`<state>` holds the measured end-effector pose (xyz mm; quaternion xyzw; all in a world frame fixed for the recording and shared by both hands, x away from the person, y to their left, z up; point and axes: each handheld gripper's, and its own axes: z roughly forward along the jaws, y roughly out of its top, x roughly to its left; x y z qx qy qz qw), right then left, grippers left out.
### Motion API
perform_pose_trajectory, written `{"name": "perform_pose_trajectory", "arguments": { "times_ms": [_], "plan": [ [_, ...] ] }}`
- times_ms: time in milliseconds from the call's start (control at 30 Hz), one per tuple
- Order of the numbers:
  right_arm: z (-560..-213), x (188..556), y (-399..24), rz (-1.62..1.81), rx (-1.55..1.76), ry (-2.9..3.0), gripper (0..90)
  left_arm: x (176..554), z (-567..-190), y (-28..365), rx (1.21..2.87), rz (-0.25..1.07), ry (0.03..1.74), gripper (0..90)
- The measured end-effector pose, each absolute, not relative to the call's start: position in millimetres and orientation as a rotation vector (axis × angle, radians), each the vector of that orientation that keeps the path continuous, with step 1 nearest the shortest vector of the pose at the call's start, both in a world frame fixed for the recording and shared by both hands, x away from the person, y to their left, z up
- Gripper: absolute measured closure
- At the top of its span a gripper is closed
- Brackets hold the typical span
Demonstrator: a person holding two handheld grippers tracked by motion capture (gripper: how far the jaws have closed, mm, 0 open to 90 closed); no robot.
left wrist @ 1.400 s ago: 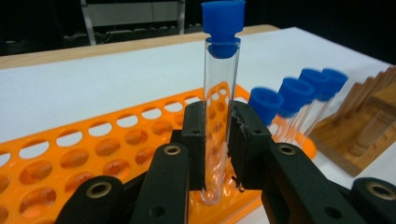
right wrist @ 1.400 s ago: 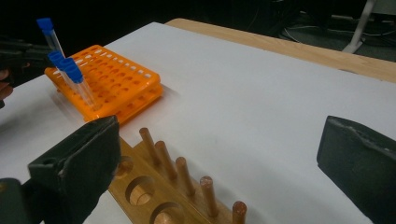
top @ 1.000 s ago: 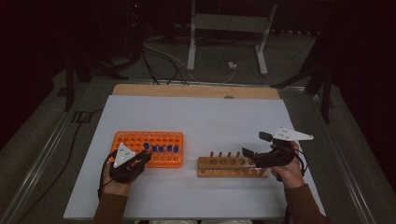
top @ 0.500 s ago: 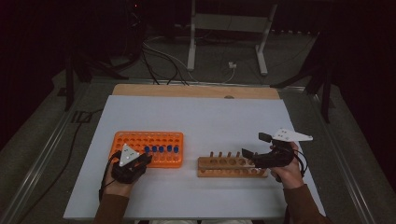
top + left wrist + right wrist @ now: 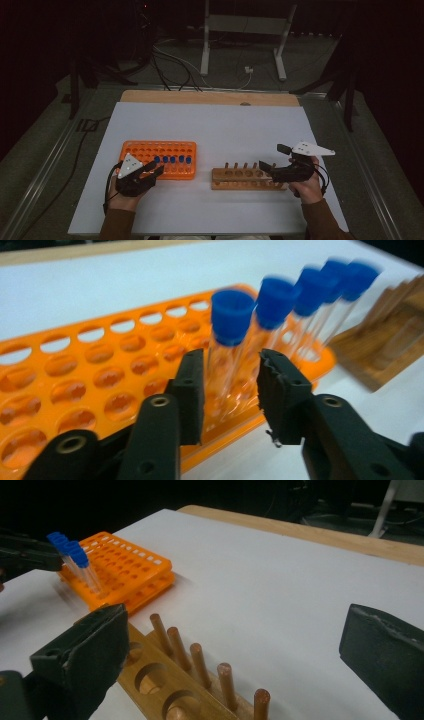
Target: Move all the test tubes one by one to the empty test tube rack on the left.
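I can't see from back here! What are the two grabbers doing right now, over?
Left gripper just opening, nearest blue-capped tube between its jaws, pads apart from it. Right gripper open over wooden peg rack. Tube stands in orange rack. Nothing in the way.

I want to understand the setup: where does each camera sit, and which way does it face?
High view: above the table's near side, looking forward and down; forearms, left tongs, right tongs.
Left gripper view: on the left tongs, facing blue-capped tubes in the orange rack.
Right gripper view: on the right tongs, above the wooden peg block.
All share rack and block.
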<state>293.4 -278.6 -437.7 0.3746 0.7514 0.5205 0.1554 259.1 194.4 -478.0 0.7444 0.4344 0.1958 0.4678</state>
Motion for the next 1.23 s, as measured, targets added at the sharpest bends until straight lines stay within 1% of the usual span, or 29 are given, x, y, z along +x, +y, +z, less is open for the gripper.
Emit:
{"name": "perform_pose_trajectory", "arguments": {
  "times_ms": [67,233,433,567,733,800,900,1000,1233],
  "plan": [
    [-438,292,-278,1.498,1.067,2.134,0.0,257,-475,197,1.804,0.484,1.057,57.5],
    [-439,288,-280,1.493,1.041,2.090,0.0,254,-470,204,1.739,0.501,1.038,51.7],
    [-443,286,-286,1.504,1.048,2.050,0.0,251,-462,216,1.641,0.585,1.015,41.8],
    [-445,285,-290,1.520,1.048,2.032,0.0,250,-458,226,1.582,0.639,1.050,32.3],
    [-445,284,-294,1.488,1.037,2.019,0.0,251,-455,238,1.547,0.701,1.102,17.6],
    [-446,284,-295,1.480,1.038,2.012,0.0,252,-455,242,1.536,0.711,1.119,12.9],
    [-447,284,-296,1.483,1.041,2.006,0.0,253,-456,245,1.534,0.717,1.127,3.2],
    [-449,285,-297,1.482,1.044,2.005,0.0,253,-457,245,1.528,0.713,1.121,0.8],
    [-450,286,-298,1.476,1.050,2.010,0.0,255,-461,246,1.518,0.687,1.134,0.7]
  ]
}}
